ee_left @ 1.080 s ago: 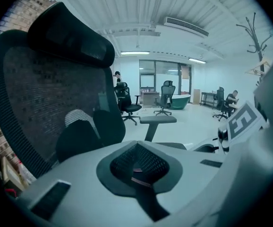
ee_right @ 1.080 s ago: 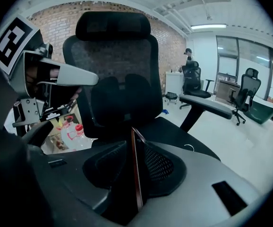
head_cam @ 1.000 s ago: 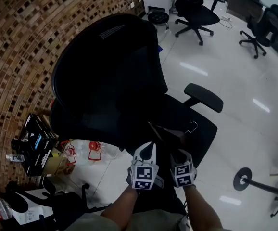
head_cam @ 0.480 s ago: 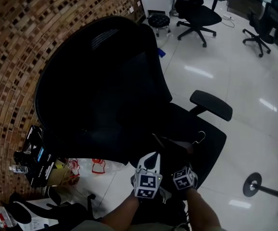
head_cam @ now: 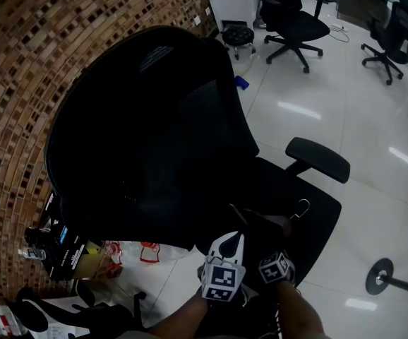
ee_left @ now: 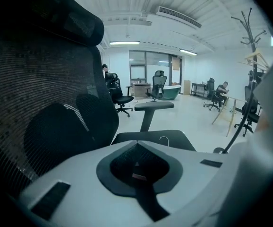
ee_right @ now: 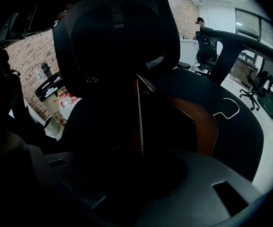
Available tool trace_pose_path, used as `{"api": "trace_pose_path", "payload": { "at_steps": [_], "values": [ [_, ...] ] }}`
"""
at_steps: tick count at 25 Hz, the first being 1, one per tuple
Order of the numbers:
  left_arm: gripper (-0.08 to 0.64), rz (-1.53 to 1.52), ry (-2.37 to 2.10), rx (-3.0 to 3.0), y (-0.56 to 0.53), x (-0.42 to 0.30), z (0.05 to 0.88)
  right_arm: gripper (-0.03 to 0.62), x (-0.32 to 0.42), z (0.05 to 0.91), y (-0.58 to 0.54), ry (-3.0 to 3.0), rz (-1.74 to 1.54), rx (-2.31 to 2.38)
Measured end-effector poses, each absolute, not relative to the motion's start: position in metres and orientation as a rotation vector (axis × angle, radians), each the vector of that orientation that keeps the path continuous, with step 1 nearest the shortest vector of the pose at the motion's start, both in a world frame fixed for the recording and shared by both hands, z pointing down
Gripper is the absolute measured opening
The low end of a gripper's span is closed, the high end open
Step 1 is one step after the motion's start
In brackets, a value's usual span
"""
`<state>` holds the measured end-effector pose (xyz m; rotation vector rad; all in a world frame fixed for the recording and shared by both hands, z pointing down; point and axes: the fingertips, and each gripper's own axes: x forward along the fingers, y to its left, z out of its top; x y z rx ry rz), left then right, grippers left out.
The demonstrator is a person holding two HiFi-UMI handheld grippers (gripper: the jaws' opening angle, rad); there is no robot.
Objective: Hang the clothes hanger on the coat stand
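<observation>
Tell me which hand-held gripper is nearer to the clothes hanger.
Right. The right hand-held gripper has the clothes hanger between its jaws; the left hand-held gripper is beside it, empty.

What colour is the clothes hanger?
The clothes hanger is dark reddish-brown wood with a silver hook; best in right gripper view.

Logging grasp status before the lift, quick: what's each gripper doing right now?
Left gripper: jaws closed, holding nothing.
Right gripper: jaws closed on the wooden hanger.
</observation>
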<state>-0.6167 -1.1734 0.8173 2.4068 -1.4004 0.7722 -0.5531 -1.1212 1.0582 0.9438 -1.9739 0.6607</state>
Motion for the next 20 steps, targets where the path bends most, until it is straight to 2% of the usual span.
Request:
{"api": "trace_pose_path", "payload": {
  "at_steps": [4, 6, 12, 20],
  "values": [
    [0.015, 0.771, -1.397, 2.410, -1.170, -0.617, 0.816, 0.122, -0.555, 1.055, -1.118, -1.968, 0.683, 0.936],
    [0.014, 0.761, -1.409, 2.401, -1.168, -0.618, 0.812, 0.036, -0.560, 1.046, -1.118, -1.988, 0.710, 0.922],
    [0.014, 0.745, -1.440, 2.384, -1.156, -0.619, 0.783, 0.034, -0.540, 1.010, -1.100, -1.878, 0.608, 0.939],
    [0.014, 0.698, -1.418, 2.423, -1.117, -0.618, 0.692, 0.032, -0.513, 0.879, -1.072, -1.806, 0.375, 1.049]
  ]
}}
